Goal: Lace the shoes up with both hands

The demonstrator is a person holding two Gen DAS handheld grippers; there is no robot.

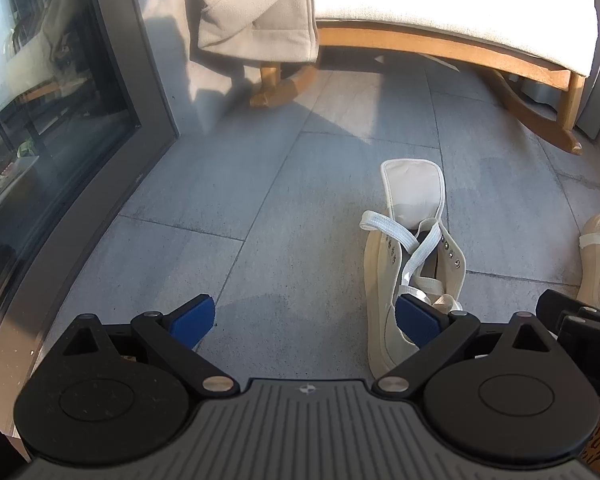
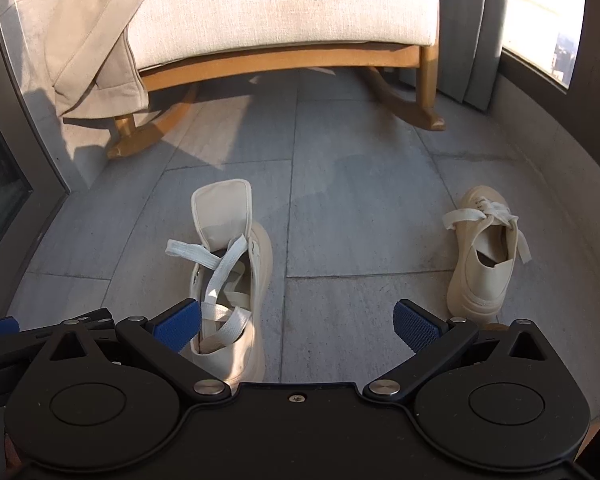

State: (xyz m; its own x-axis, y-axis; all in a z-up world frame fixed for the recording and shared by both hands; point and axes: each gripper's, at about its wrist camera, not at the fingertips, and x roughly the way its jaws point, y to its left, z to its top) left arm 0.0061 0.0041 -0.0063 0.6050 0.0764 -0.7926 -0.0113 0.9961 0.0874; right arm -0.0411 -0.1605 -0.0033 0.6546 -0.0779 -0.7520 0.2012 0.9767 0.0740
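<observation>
The floor (image 2: 340, 208) is made of large grey tiles, partly in sun and partly in shade. At its far edge stands a wooden rocking chair (image 2: 284, 12) with a pale cushion, and a beige garment (image 2: 96, 60) hangs down from the chair's left side. A glass door with a dark frame (image 1: 60, 120) runs along the left edge of the floor.

Two cream shoes stand on the floor, well apart. The high shoe (image 2: 232, 280) is in the near middle, with the tongue pulled up and forward. Its white lace (image 2: 220, 264) passes only the lower holes, and the loose ends cross over the opening and hang to the left. The low shoe (image 2: 484, 256) is nearer the right edge of the floor, and its lace is already tied.

The left tool (image 1: 306, 318) is spread fully wide and holds nothing; its right finger is just in front of the high shoe. The right tool (image 2: 298, 322) is also wide open and empty, with its left finger (image 2: 178, 322) near the high shoe.
</observation>
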